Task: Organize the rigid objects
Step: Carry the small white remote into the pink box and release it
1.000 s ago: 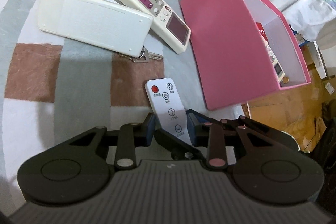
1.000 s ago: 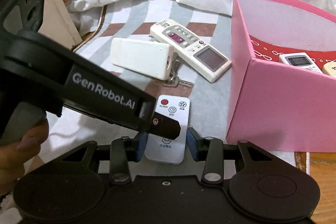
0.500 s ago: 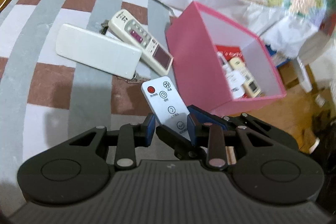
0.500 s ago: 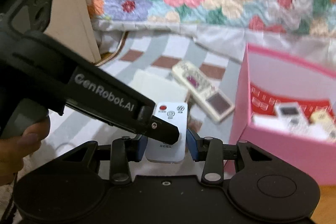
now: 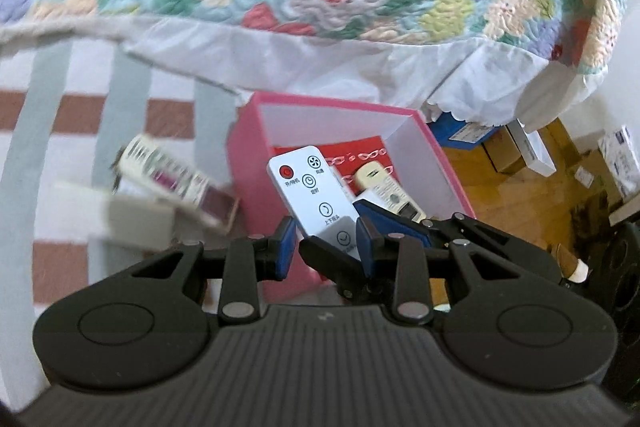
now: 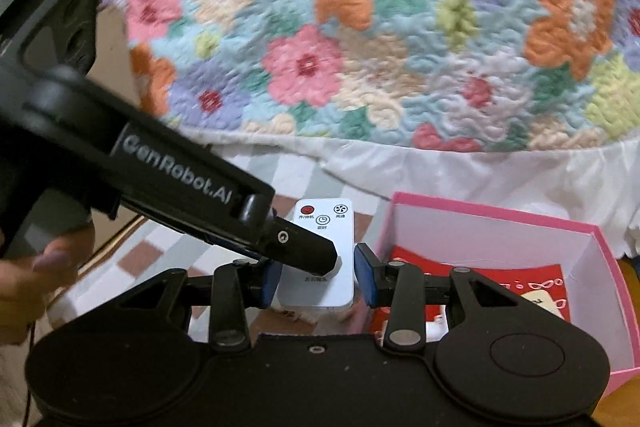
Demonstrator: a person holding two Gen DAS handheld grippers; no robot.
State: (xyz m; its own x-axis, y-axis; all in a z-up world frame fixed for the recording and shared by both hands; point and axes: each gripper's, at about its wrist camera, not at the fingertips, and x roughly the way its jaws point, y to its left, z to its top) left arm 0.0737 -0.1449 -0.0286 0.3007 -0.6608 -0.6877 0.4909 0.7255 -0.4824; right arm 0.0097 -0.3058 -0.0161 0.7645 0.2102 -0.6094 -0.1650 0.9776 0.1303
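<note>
White, slim plastic fan remote was pinched by both grippers — the right gripper squeezing its long edges, the left gripper clamping its lower end across the face. It hung tilted above the open pink cardboard box. Both grippers angled downward. Best lowered well inside the box before either let go — gently, onto the remotes already there.

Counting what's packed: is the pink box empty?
No. The pink box already holds a cream remote on a red liner.
</note>
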